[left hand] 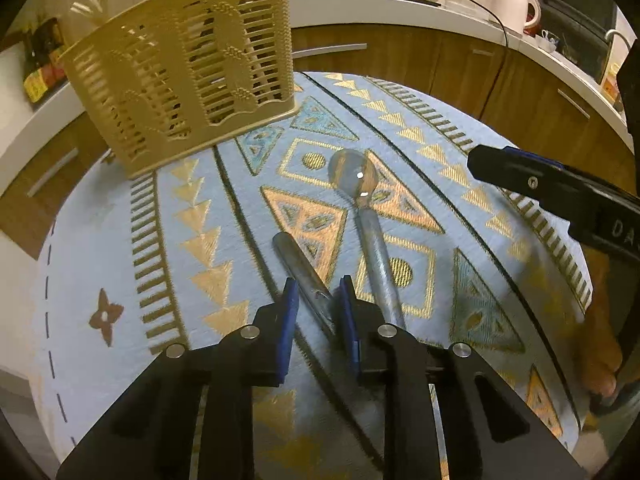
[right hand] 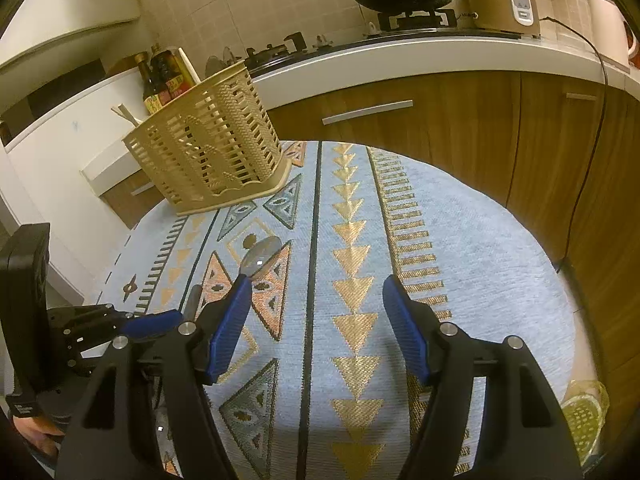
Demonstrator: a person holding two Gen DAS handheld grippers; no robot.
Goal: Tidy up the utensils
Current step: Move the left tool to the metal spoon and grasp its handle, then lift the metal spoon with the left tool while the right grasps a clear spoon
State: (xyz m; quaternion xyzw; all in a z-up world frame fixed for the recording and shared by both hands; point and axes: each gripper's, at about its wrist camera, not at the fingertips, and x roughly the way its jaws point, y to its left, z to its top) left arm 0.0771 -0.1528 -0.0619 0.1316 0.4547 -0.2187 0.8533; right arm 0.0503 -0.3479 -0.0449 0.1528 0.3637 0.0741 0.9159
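Metal utensil handle sits pinched between the left gripper pads, its working end hidden underneath. One spoon lies alongside on the patterned tablecloth, one basket behind. Right gripper is spread, empty.

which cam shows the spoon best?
Left wrist. The whole spoon shows there, bowl to handle, lying on the tablecloth beside the left gripper. Right wrist shows only its bowl; the right gripper's finger hides the handle.
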